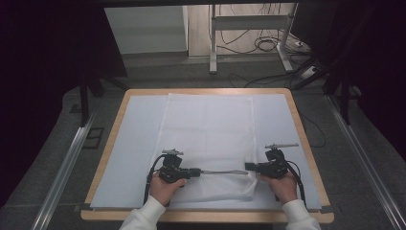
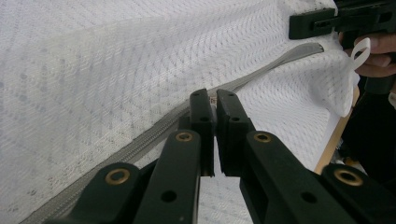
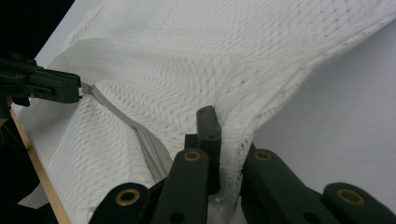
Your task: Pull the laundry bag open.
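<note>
**Mesh bag held at both ends of its zip**

White mesh bag (image 1: 207, 143) lies flat across the middle of the high view, on a pale sheet (image 1: 129, 153) covering the table (image 1: 306, 139). Its grey zip (image 1: 224, 172) runs across the bag's near end, low in the frame, between the two grippers.

From above, the left gripper (image 1: 197, 171) and right gripper (image 1: 248, 166) are small and dark; how their jaws stand cannot be read there. The hands (image 1: 165, 188) are cut off at the sleeves by the bottom edge.

The left gripper view settles one side: the left gripper (image 2: 214, 100) has its jaws together on the zip (image 2: 261, 70), pinching something small at the tips. Whether that is the slider or its pull is hard to make out. At upper right of that frame a white loop (image 2: 360, 49) hangs from the bag's corner, which the high view does not resolve.

In the right gripper view, the right gripper (image 3: 224, 126) is clamped on a fold of mesh (image 3: 233, 60) just beside the zip's end. One jaw's tip is hidden under the fabric. At upper left the other gripper (image 3: 80, 91) meets the zip (image 3: 135, 130).
</note>
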Motion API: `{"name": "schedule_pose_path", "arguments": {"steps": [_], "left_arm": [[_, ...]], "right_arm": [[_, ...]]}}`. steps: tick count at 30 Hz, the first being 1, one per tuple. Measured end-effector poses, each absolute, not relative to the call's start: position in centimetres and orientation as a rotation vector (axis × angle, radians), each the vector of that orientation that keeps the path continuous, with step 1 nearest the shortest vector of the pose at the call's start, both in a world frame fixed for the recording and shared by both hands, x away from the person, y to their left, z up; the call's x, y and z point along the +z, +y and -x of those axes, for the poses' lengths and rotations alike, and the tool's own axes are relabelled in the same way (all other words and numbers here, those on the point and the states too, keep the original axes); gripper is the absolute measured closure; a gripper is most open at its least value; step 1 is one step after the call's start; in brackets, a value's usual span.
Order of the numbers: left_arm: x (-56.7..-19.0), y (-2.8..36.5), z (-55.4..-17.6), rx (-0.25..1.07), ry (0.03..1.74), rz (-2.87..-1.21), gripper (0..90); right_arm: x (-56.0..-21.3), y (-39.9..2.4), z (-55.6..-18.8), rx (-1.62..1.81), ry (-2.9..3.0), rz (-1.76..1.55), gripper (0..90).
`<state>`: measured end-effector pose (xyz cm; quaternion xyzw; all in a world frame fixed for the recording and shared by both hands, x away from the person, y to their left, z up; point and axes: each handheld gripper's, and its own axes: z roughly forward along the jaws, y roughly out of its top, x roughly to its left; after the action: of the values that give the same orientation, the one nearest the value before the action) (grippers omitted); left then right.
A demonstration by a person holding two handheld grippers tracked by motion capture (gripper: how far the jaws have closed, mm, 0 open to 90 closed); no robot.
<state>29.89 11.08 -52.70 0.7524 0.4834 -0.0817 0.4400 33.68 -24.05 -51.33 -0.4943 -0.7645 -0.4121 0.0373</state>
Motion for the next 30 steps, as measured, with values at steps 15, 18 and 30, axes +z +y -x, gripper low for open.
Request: {"name": "schedule_pose_path", "arguments": {"steps": [15,18,30], "left_arm": [[-52.7,11.9,-29.7,-0.196,1.217,-1.862,86.9],[-52.7,12.2,-29.7,-0.188,1.223,-1.855,86.9],[-52.8,13.3,-29.7,-0.174,1.241,-1.861,86.9]], "right_arm": [[-51.5,-24.0,-33.7,-1.256,-2.346,1.517,88.8],[-51.5,-24.1,-33.7,-1.257,-2.347,1.518,88.8],[-51.5,-24.1,-33.7,-1.249,-2.354,1.522,88.7]]}}
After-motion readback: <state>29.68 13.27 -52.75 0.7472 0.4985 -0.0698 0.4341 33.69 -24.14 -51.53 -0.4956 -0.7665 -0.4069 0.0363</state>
